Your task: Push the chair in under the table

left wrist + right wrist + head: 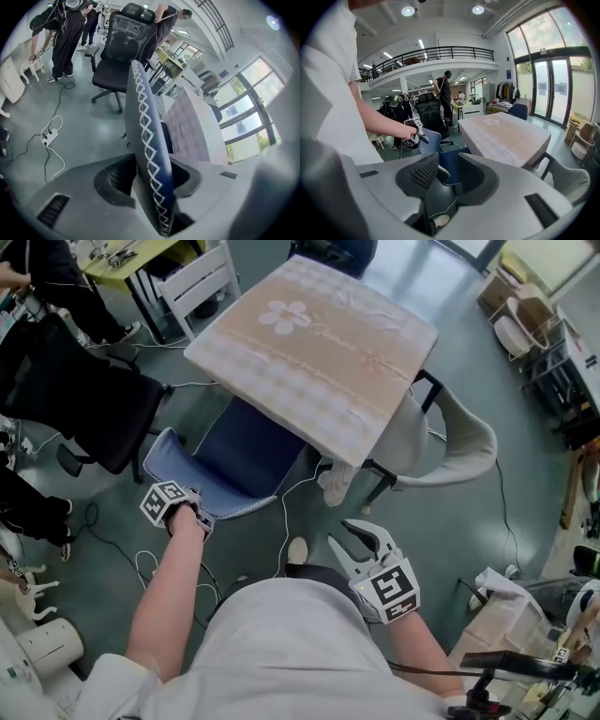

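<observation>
The blue chair (246, 454) stands with its seat partly beneath the pink checked table (319, 343). Its lighter backrest (183, 470) faces me. My left gripper (199, 515) is at the backrest's top edge. In the left gripper view the blue, white-stitched backrest edge (147, 150) runs between the jaws of the left gripper (150, 180); small gaps show beside both pads, so it is open. My right gripper (339, 532) hangs open over the floor in front of the table, with nothing between its fingers. From the right gripper (445, 173) I see the chair (429, 140) and the table (506, 136).
A black office chair (84, 399) stands left of the blue chair. A grey shell chair (455, 442) is at the table's right side and a white chair (197, 282) behind it. Cables (141, 563) lie on the floor near me. People stand at the far left.
</observation>
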Motion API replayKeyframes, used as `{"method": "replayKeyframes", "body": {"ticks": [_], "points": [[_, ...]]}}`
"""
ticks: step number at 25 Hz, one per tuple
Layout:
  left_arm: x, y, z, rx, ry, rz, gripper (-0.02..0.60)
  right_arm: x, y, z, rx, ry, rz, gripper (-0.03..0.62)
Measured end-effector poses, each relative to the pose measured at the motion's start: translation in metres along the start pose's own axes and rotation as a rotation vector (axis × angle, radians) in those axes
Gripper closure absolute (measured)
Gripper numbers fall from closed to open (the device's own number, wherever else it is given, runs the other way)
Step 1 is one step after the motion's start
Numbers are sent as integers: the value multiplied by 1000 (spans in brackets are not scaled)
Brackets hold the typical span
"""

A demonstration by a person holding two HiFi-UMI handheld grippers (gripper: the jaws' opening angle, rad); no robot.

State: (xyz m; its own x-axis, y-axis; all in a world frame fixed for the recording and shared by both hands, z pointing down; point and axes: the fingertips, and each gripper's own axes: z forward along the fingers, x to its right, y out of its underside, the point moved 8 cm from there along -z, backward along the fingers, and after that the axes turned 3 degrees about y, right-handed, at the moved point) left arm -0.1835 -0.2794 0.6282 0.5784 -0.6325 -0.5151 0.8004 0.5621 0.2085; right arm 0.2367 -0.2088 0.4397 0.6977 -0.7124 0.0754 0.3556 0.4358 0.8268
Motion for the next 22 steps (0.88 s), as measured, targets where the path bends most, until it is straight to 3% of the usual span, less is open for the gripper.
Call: {"method": "replayKeyframes", "body": {"ticks": [8, 13, 19, 22], "points": [[-2, -18, -59, 112, 132, 80, 414, -52, -7, 0, 26, -9, -40, 457], [-11, -34, -117, 175, 227, 234, 416, -93, -14, 4, 48, -19, -55, 457], [-30, -11, -184, 155, 498, 394, 422, -148, -14, 5, 59, -19, -72, 496], [-42, 8, -223, 150, 607, 520, 487, -179, -13, 2, 62, -21, -98, 535]]}}
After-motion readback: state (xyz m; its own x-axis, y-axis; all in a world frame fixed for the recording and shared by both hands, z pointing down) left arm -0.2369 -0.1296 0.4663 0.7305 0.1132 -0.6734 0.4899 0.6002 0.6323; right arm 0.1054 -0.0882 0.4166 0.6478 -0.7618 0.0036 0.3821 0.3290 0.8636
